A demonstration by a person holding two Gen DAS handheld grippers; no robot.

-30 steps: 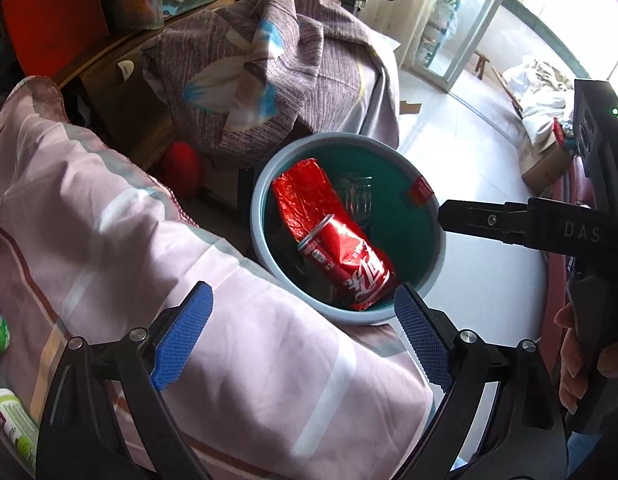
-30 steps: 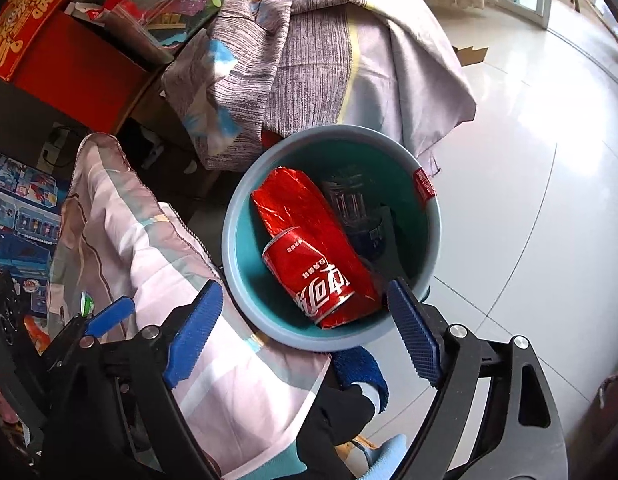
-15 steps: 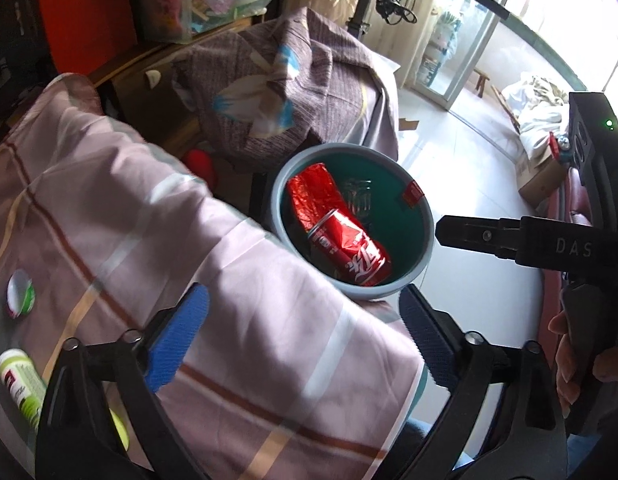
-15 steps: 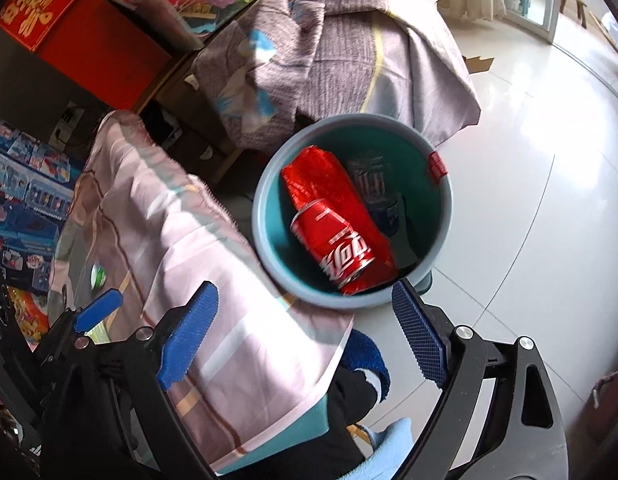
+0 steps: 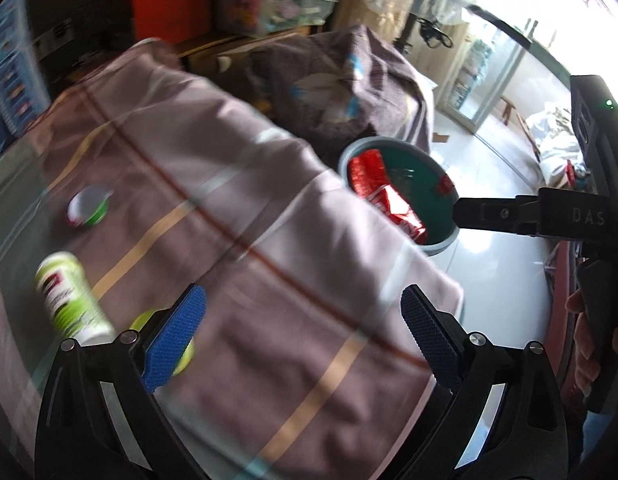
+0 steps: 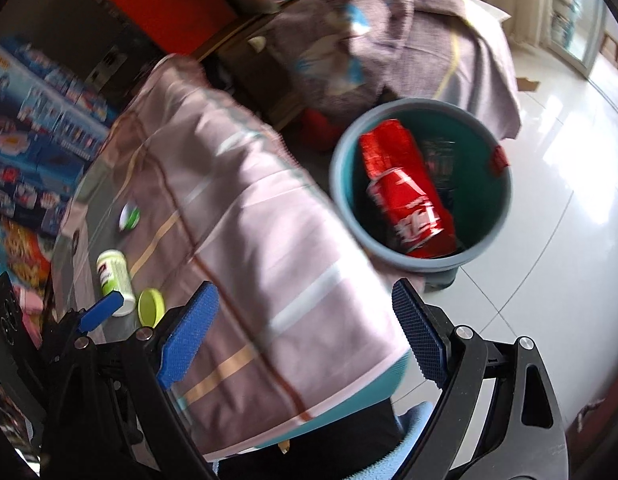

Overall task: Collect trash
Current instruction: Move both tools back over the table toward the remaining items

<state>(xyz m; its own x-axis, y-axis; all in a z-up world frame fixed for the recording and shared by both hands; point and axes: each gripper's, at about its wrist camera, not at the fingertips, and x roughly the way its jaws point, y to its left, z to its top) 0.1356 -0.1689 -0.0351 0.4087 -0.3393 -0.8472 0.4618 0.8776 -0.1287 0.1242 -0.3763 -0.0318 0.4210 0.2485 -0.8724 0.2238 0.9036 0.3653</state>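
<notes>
**Both grippers empty above the table, trash still waiting at the left**

Nearest in the left wrist view, the left gripper [image 5: 303,338] has its 2 blue pads spread wide with nothing between them; its jaws have just been opening. In the right wrist view the right gripper [image 6: 305,334] also stands wide apart and empty. Both hang above a table [image 5: 269,360] covered with a pink striped cloth under a glass sheet.

On the near left of the table lies a green and white bottle [image 5: 71,298] on its side, with a yellow-green cap [image 6: 151,307] just beside it, partly hidden behind the left gripper's left pad in the left wrist view. A little farther on the left sits a small round green and white lid [image 5: 89,210], apart from the bottle.

Farther off, past the far right edge of the table, a blue-grey bin [image 6: 421,184] stands on the white tiled floor. Inside lie a red soda can [image 6: 417,216] and a red foil wrapper [image 6: 385,148]. Behind the bin, a piece of furniture draped in purple cloth [image 5: 349,92].

3 pieces look left to collect. Risks, as a judgement: the bottle lies on its side on smooth glass, so a pad nudging it could roll it away or off the table edge. The cap and lid are flat and low, so pads may scrape the glass and slip. Both views are blurred, which makes aiming harder
</notes>
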